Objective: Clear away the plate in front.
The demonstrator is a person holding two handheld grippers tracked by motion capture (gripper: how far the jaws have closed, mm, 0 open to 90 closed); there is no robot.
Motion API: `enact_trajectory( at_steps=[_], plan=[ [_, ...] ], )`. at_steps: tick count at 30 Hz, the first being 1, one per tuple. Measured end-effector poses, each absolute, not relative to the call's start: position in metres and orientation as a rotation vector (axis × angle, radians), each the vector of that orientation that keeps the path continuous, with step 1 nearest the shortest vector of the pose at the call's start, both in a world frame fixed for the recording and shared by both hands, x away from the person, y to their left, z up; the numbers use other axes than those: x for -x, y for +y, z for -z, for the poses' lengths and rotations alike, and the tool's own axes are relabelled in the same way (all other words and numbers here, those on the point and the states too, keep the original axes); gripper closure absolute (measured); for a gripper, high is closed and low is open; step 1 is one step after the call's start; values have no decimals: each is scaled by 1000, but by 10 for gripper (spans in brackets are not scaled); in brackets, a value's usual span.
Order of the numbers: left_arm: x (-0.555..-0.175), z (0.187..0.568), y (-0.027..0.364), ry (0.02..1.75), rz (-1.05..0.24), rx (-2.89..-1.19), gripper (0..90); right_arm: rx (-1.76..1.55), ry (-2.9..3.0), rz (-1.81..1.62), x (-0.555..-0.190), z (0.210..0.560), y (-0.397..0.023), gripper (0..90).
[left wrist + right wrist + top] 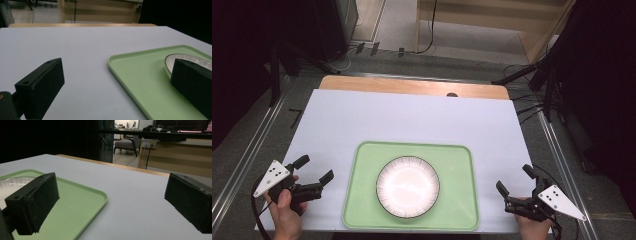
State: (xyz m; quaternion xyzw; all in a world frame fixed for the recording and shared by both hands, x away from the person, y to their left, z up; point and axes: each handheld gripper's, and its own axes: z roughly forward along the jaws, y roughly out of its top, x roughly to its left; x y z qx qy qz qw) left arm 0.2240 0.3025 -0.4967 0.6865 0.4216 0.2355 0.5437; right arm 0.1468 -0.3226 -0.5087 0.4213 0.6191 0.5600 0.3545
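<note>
White tabletop (412, 120); plate (407, 186) perhaps empty under glare.

One tray (362, 200), one plate (407, 186).

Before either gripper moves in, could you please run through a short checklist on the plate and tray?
1. Left gripper open, holding nothing: ok.
2. Right gripper open, holding nothing: ok.
3. Plate sits flat inside the green tray, near its middle: ok.
4. Plate holds nothing in the high view: ok.
5. Tray lies wholly on the white table cover, with one gripper on each side of it: ok.
6. Whether the tray would slide when nudged: cannot tell.
</note>
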Motion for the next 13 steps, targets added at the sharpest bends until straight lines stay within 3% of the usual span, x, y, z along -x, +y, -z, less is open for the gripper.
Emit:
enact_trajectory(
  at_steps=[13],
  plan=[
    [-227, 498, 297, 985, -522, -1654, 0, -1153, 1552, -1429, -146, 508, -324, 0]
  ],
)
